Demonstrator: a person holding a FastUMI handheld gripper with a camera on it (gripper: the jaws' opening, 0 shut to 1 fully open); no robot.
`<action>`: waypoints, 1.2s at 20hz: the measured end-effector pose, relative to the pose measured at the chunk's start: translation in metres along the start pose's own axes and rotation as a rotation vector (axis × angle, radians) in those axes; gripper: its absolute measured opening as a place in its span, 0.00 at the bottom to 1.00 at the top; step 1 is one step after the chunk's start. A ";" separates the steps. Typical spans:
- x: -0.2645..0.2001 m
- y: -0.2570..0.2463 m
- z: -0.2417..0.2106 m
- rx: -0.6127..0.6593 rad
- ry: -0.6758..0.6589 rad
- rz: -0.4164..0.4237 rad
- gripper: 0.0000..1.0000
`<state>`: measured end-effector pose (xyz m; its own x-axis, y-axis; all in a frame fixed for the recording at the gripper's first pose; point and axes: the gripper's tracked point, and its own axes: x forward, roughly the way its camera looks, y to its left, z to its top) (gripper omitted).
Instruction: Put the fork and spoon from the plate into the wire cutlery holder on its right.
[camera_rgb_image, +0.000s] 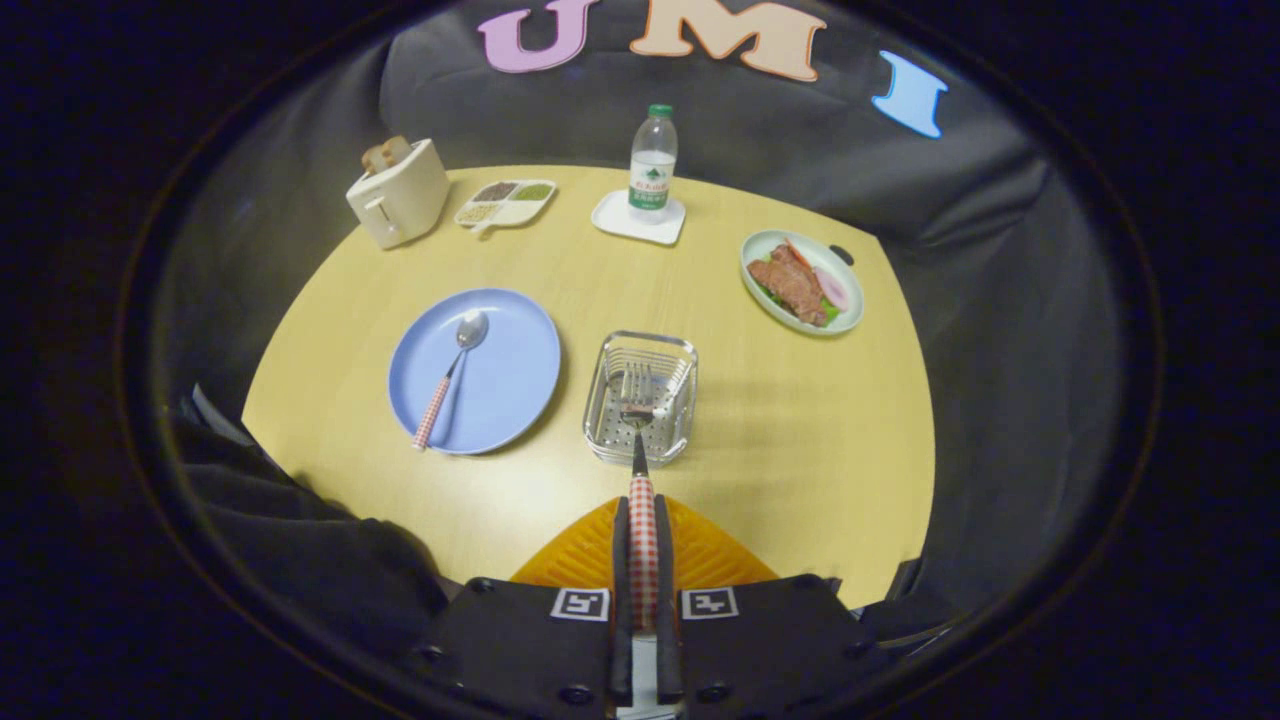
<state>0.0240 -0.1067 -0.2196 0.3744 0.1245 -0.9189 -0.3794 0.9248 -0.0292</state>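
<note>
My gripper is shut on the red-and-white checked handle of the fork. The fork sticks straight out ahead of the fingers, and its tines hang over the wire cutlery holder, a clear-sided metal basket on the yellow table. To the left of the holder lies the blue plate. A spoon with the same checked handle rests on it, bowl pointing away from me.
Beyond the holder stand a water bottle on a white coaster, a divided snack tray and a cream toaster. A plate of food sits to the far right. The table's near edge curves just below the fingers.
</note>
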 end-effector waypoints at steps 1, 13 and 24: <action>0.003 0.002 -0.002 0.001 0.040 0.015 0.12; 0.032 -0.007 0.006 0.040 0.253 0.018 0.14; 0.018 -0.003 0.060 0.157 -0.001 0.065 0.69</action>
<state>0.0831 -0.0859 -0.2124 0.3540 0.1860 -0.9166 -0.2660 0.9596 0.0919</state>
